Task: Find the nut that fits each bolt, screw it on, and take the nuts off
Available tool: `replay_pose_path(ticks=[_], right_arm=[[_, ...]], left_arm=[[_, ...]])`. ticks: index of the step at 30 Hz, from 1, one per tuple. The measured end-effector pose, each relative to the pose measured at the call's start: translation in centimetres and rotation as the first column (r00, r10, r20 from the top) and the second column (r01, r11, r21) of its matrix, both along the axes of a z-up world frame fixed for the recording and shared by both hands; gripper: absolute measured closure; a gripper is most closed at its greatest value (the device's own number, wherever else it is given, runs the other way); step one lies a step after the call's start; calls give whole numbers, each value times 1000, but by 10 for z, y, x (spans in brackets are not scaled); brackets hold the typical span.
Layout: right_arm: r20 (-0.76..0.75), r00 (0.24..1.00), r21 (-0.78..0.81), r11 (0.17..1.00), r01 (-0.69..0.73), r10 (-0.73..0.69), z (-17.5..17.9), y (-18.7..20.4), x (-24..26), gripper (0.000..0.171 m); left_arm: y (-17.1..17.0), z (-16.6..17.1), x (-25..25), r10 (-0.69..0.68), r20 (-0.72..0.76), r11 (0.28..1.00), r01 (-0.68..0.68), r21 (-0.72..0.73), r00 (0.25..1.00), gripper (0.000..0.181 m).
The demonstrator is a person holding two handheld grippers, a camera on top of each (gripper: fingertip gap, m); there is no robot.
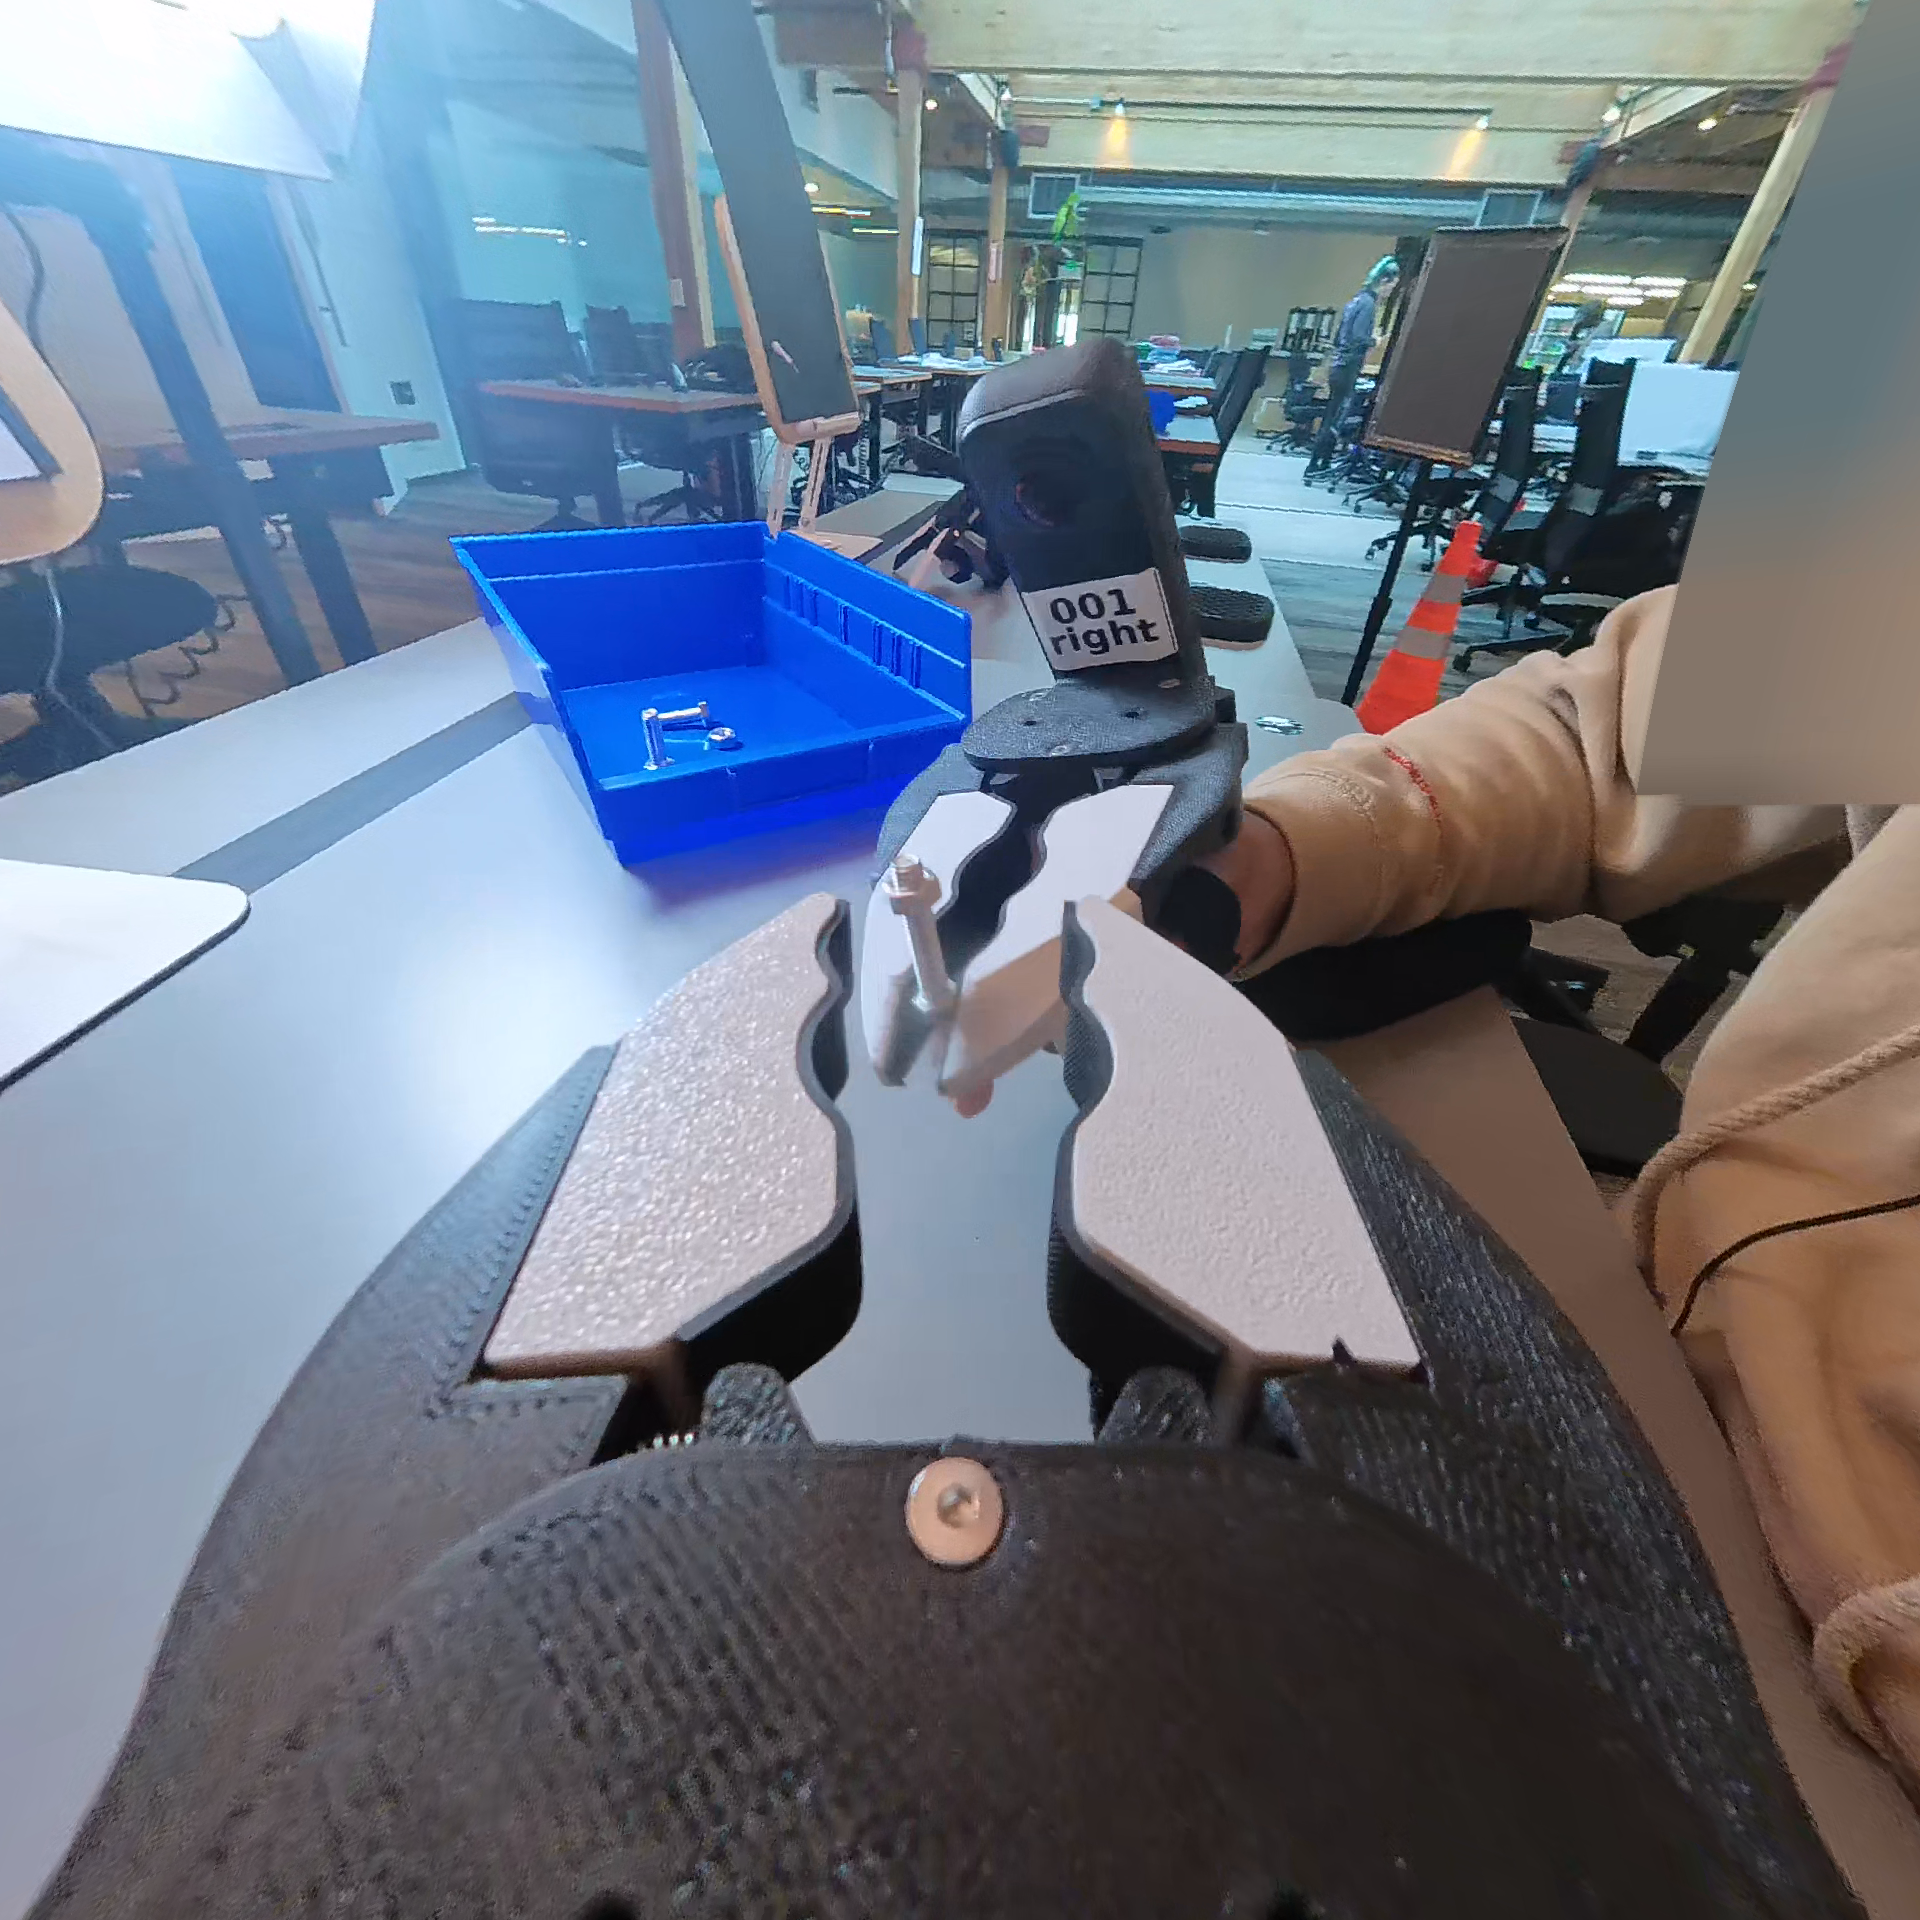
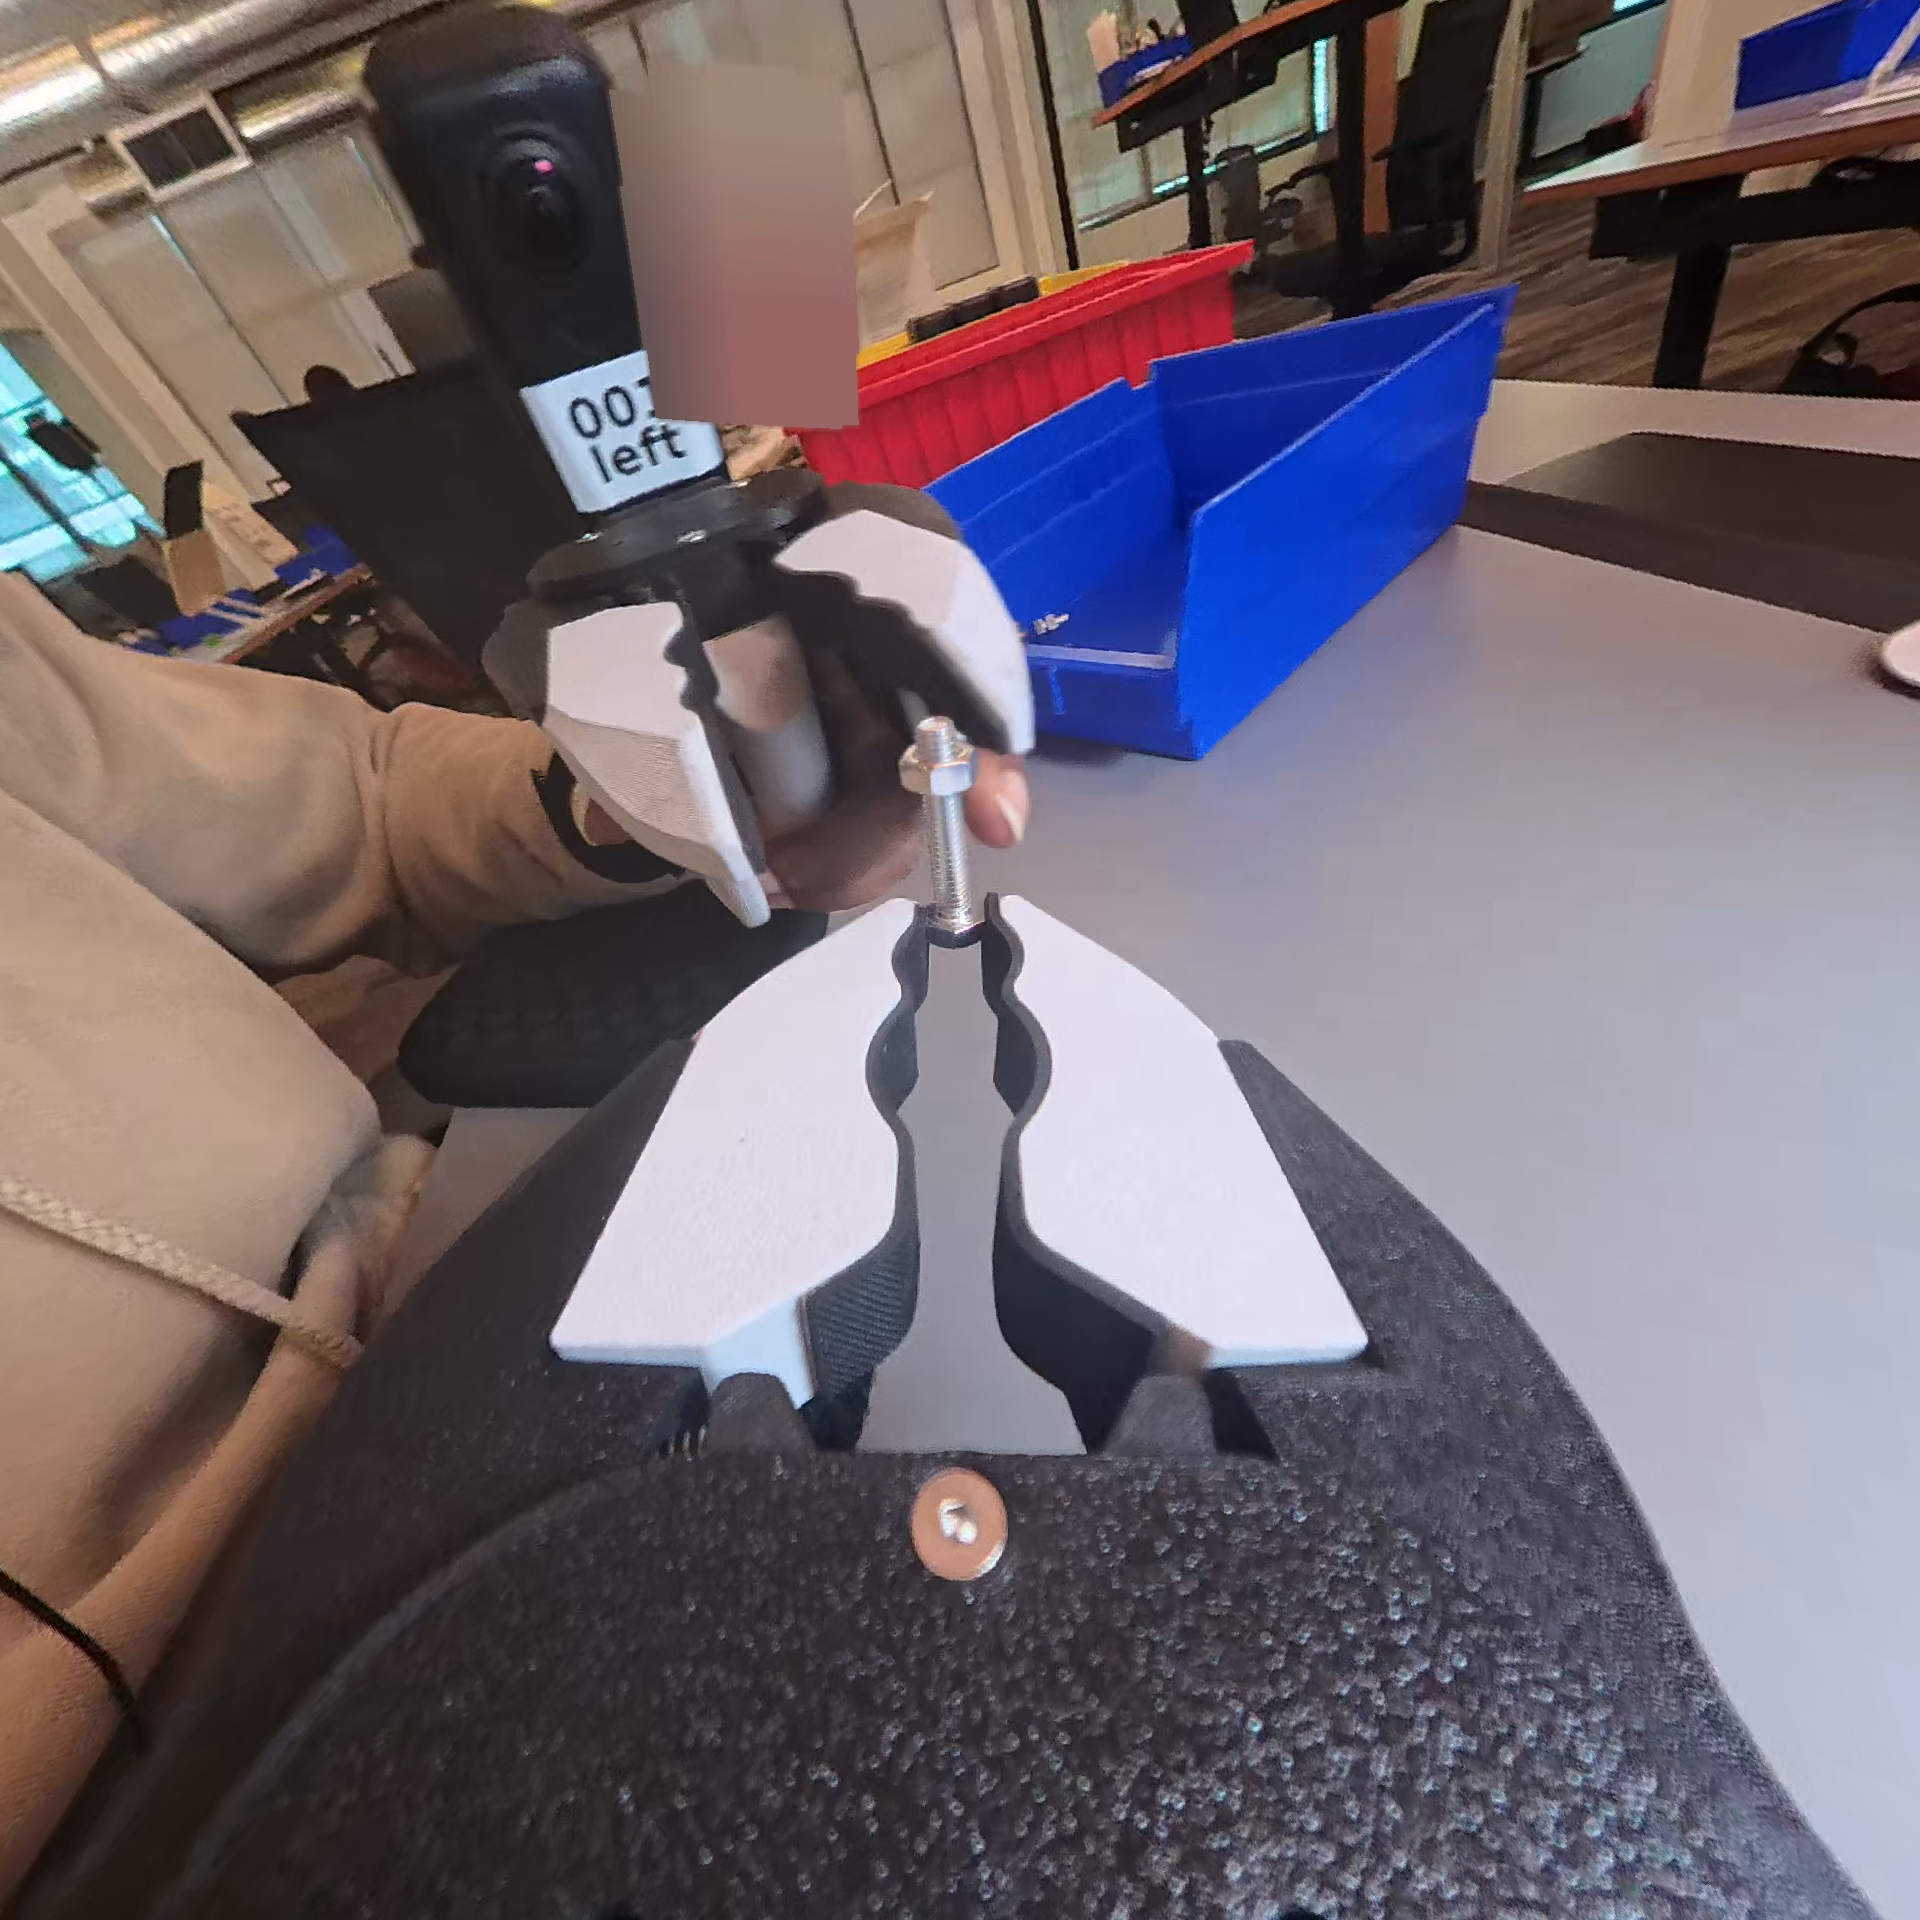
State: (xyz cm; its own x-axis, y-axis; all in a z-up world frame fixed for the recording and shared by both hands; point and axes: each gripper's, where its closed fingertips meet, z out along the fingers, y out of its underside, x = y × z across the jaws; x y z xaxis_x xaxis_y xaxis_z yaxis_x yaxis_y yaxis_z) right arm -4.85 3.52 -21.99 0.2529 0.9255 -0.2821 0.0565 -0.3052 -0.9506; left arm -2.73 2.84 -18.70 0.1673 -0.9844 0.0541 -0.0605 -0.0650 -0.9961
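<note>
Your bolt (image 2: 951,847) stands upright in the air above the grey table (image 2: 1507,935), its head pinched between the fingertips of your right gripper (image 2: 953,920), whose jaws are pressed in on it. A silver nut (image 2: 937,767) sits threaded near the top of the bolt, with a short bit of thread showing above it.

Just beyond the bolt, on the side away from the right gripper, your left gripper (image 2: 883,790) faces it with its jaws spread wide and nothing between them; one of its fingertips (image 2: 1003,707) is close beside the nut, though you cannot tell from here whether it touches. In the left wrist view the bolt (image 1: 923,961) appears between the two spread white pads (image 1: 717,1132), leaning and partly blurred.

Past the bolt, farther along the table, lies the blue bin (image 1: 727,675), open on top, holding another bolt (image 1: 665,727) and a loose nut (image 1: 722,740) on its floor. Behind that bin, farther still from the bolt, a red bin (image 2: 1029,353) shows in the right wrist view
</note>
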Motion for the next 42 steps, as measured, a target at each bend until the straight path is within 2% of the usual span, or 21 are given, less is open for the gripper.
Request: replay_pose_path(ticks=[4,6,12,16,18,19,22,25,28,32,34,39,42], right_arm=[[9,1000,1,1000,18,-18,-1,3,2,161],[-3,998,-17,998,57,-57,1,12,9,161],[-2,1000,1,1000,28,-28,2,5,5,161],[9,1000,18,1000,-7,7,1,-2,-1,161],[10,1000,21,1000,20,-20,1,3,2,161],[2,999,12,999,34,-34,2,6,5,161],[-5,999,11,999,50,-50,4,10,9,161],[4,1000,36,999,16,-16,3,2,3,161],[35,999,75,997,-20,17,1,-6,-4,161],[38,999,76,997,-1,-2,1,-2,0,161],[22,999,60,998,26,-27,3,4,5,161],[11,1000,54,998,18,-19,4,4,4,161],[36,999,67,998,-22,19,0,-5,-3,161]], left_arm=[[-10,0,3,-55,0,998,55,-13,999,140],[-20,6,1,-129,31,991,130,-20,991,163],[-5,7,-1,-39,45,999,41,-32,998,147],[-7,5,2,-51,43,998,53,-46,998,138],[-14,7,2,-96,51,994,99,-52,994,149],[-19,10,0,-132,63,989,135,-57,989,164],[-15,13,-2,-109,81,992,114,-62,991,159],[-4,10,-3,-47,80,995,54,-81,996,151],[-4,7,0,-48,69,994,55,-96,996,140],[-15,8,1,-110,62,988,116,-104,992,147],[-19,15,-3,-147,111,980,160,-117,983,162],[-8,15,-4,-89,124,987,105,-125,988,155],[-6,10,-1,-71,106,989,84,-125,992,144]])
